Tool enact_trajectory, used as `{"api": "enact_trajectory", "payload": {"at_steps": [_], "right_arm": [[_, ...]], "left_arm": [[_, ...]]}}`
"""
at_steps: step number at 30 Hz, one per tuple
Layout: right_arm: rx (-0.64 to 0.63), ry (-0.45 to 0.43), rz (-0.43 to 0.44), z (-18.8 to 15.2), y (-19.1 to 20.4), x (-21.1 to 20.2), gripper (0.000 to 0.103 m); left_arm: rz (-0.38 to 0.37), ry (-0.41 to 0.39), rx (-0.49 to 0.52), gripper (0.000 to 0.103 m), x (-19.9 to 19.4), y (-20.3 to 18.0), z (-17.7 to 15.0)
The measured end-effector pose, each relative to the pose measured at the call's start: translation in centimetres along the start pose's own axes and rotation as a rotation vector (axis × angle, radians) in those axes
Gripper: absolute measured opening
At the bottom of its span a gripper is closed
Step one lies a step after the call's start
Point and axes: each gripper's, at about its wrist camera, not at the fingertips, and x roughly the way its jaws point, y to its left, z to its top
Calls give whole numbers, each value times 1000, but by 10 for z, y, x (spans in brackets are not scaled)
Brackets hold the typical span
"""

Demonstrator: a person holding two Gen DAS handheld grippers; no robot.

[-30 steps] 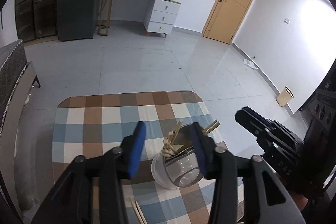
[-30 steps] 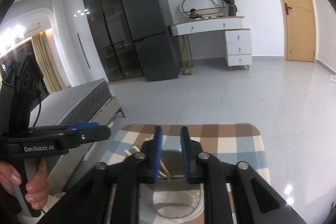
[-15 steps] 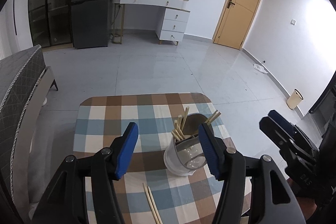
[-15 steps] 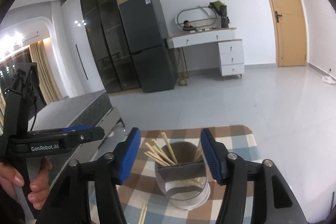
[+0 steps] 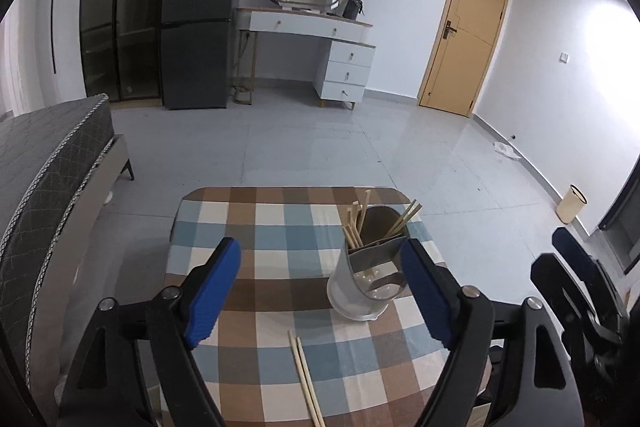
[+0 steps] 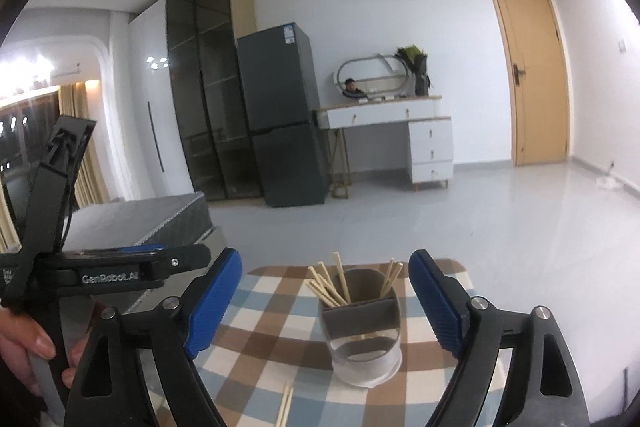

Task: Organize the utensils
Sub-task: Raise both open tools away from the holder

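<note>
one divided holder [image 5: 366, 281] upright on the checked surface [image 5: 248, 227], about seven chopsticks [image 6: 328, 287] standing inside, two more loose chopsticks [image 5: 306, 379] flat just in front. left tongs [image 5: 320, 291] and right tongs [image 6: 326, 309] both spread wide, jaws just been opening, clamped on nothing, holder seen between them untouched.

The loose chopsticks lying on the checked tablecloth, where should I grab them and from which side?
Grip the loose chopsticks across their middle, coming down from above. They lie flat, side by side, pointing toward the holder, so set the open left claw crosswise to pinch both.
</note>
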Motion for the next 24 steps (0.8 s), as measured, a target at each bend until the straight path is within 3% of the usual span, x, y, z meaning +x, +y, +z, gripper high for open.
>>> {"api": "enact_trajectory", "payload": {"at_steps": [12, 18, 24], "right_arm": [[38, -16, -53, -46, 26, -19, 92], [53, 45, -62, -73, 31, -15, 92], [51, 135, -63, -98, 33, -3, 92]], "left_arm": [[38, -19, -9, 85, -12, 19, -42], [54, -46, -8, 85, -13, 28, -60], [83, -11, -29, 85, 4, 36, -79]]}}
